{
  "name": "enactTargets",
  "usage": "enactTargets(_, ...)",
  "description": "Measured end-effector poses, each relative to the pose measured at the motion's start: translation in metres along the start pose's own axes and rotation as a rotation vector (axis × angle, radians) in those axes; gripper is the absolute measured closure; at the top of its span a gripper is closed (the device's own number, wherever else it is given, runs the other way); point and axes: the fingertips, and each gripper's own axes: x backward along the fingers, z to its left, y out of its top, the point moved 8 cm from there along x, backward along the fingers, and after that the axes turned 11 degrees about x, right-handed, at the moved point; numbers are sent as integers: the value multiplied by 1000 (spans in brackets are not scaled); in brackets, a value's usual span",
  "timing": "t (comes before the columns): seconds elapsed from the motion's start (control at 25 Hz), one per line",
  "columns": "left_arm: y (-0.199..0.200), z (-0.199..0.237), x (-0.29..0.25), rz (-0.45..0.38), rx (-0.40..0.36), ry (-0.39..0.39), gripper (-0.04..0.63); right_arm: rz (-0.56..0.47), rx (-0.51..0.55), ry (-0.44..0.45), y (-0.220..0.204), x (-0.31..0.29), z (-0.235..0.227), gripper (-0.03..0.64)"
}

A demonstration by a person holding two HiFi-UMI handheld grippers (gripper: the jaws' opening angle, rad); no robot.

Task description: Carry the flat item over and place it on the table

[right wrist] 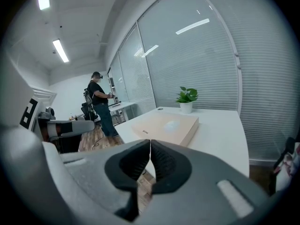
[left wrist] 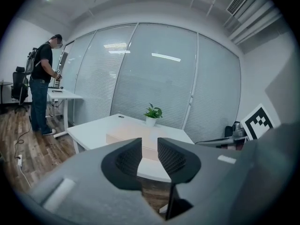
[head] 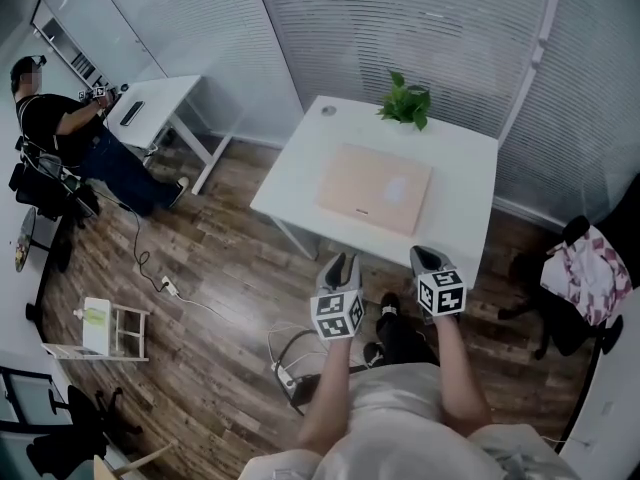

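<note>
Jaws of left claw (left wrist: 150, 148) (head: 340, 261) stand apart by a narrow gap with nothing between them, so it holds nothing. Jaws of right claw (right wrist: 150, 145) (head: 428, 256) are together with tips touching, also empty. In the head view both hover side by side just off the near edge of the bench (head: 470, 168), over the wood floor (head: 220, 298). Both point at the bench and neither touches it.

The flat item (head: 375, 188) lies flat on the white bench, about mid-top and slightly toward the near edge, fully inside the bench top. It is clear of both claws. It looks like a thin tan rectangular box with a plain top. There is a faint pale round patch near its centre and a small dark mark by the near long edge. The right gripper view shows it straight beyond the closed jaws, with its side thickness visible.

The only container is a white pot (right wrist: 186, 108) at the far edge of the bench, holding a green leafy plant (head: 405, 101). The pot is near the flat item but not touching it. A small round hole (head: 328, 110) sits at the far left corner of the bench.

Further out:
- Glass walls with blinds (head: 400, 28) run behind the bench.
- A chair (head: 560, 318) draped with pink patterned cloth (head: 585, 268) stands at right.
- A power strip (head: 285, 376) with cables lies on the floor close to the wearer's feet.
- A second white desk (head: 165, 103) is at far left, with a person (head: 60, 128) in a dark top at it.
</note>
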Motion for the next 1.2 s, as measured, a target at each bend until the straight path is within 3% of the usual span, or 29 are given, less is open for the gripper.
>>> enactTargets(0.16, 8, 0, 10, -59, -30, 28, 585, -6, -19, 3, 0, 3, 4, 614)
enactTargets(0.64, 4, -20, 13, -60, -17, -41, 588, -26, -22, 19, -1, 14, 3, 614)
enactTargets(1.2, 1, -21, 8, -23, -23, 1, 588, -27, -7, 42, 0, 18, 5, 614)
